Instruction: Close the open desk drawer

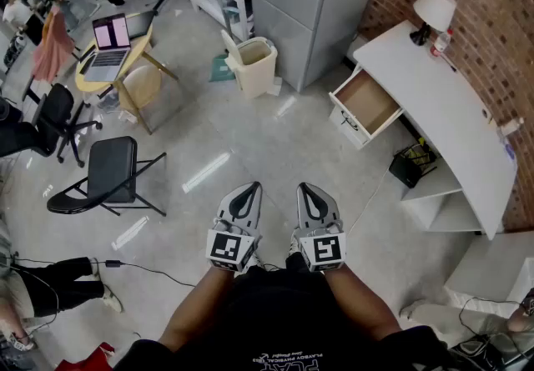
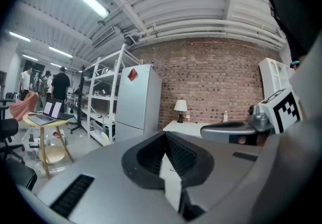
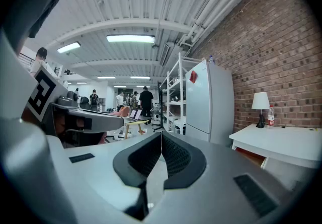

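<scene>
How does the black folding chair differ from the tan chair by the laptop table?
Colour: the black folding chair has a dark seat and thin dark legs; the tan chair is light. Place: the tan chair sits tucked at the small table with the laptop; the black folding chair stands alone on open floor. Both are upright and unoccupied.

The drawer (image 1: 367, 101) had its rear hidden beneath the tabletop (image 1: 450, 102). Items (image 1: 440, 42) beside the lamp (image 1: 434, 11) on that tabletop were too small to identify. In the left gripper view, the right gripper (image 2: 221, 128) covered the tabletop's far end. The drawer below the tabletop could not be seen there.
</scene>
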